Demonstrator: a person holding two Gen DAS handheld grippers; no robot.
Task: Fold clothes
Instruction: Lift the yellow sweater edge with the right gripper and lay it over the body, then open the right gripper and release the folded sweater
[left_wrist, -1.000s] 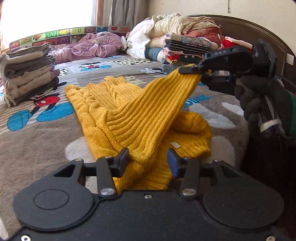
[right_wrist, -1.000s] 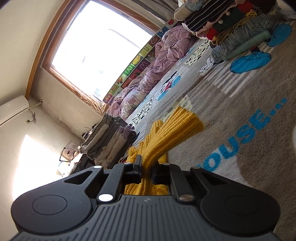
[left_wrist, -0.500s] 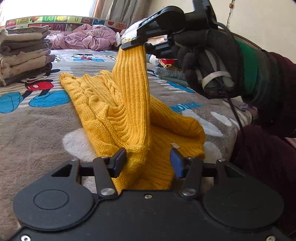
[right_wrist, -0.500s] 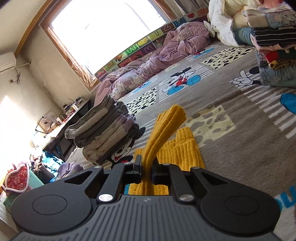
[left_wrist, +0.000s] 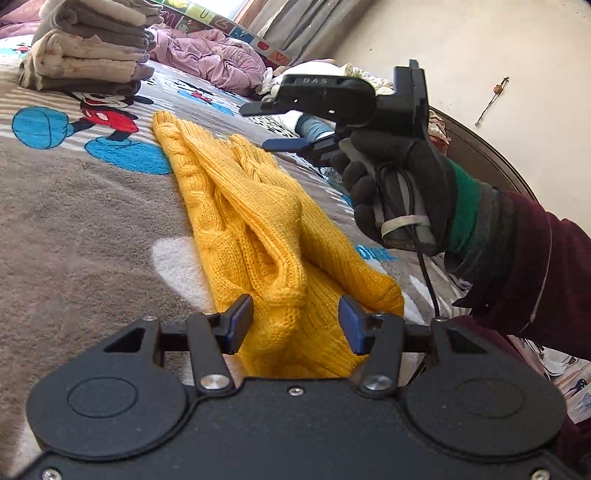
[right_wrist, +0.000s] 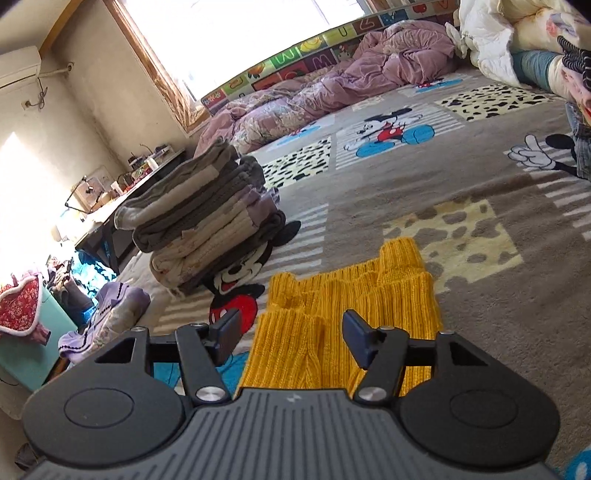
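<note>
Sleeve of the yellow sweater (left_wrist: 258, 221) is now lying folded across the body of the garment on the bed blanket (left_wrist: 81, 221); half a second ago the right gripper (left_wrist: 273, 125) was still lifting it by the cuff. Its jaws have just been opening, and in the left wrist view they are standing apart with nothing between them, hovering above the far end of the knit. Judging from this, the sleeve fold is being finished and the next fold is coming up.

Left gripper (left_wrist: 295, 325) is sitting low at the near hem, pointing slightly downward along the sweater. Its jaws are standing apart on either side of a bunched ridge of knit; the pads are not pressing it, so no grip.

Gloved right hand (left_wrist: 399, 192) is wrapping the handle, wrist raised, gripper aimed across the bed toward the folded stack (left_wrist: 88, 55). In the right wrist view, the sweater (right_wrist: 351, 317) is lying flat below the open jaws.
</note>
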